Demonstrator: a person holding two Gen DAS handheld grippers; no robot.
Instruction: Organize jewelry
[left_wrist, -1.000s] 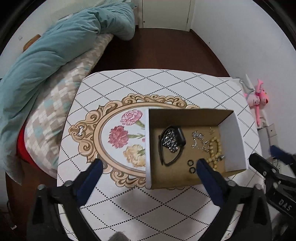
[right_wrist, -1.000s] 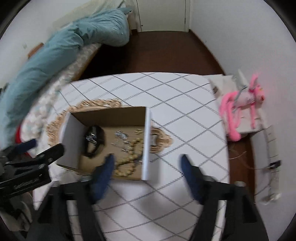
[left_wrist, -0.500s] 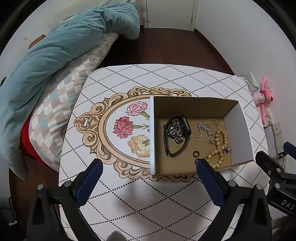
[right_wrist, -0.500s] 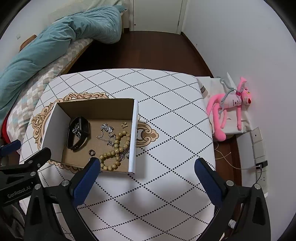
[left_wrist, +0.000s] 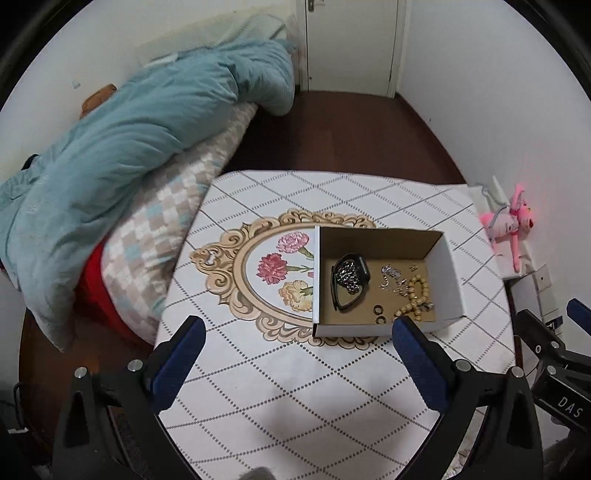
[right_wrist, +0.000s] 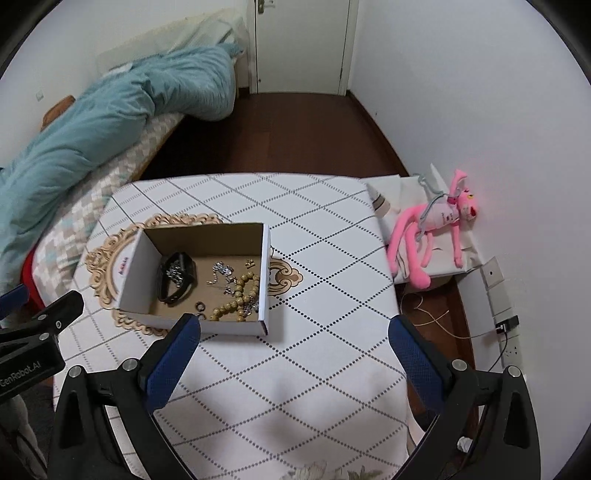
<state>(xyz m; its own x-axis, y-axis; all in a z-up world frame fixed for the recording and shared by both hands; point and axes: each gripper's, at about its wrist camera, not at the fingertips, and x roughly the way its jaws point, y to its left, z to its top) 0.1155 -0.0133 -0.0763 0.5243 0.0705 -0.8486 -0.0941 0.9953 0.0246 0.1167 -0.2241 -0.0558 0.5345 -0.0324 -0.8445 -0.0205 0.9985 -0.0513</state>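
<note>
Both my claws hang wide and empty above the table (right_wrist: 332, 258): left claw (left_wrist: 295, 343), right claw (right_wrist: 293, 339). The cardboard box (right_wrist: 264, 280) sits on the table, holding a black watch (right_wrist: 175, 277), a wooden bead bracelet (right_wrist: 240, 295), silver chains (right_wrist: 221, 271) and two small rings (left_wrist: 378, 314).
</note>
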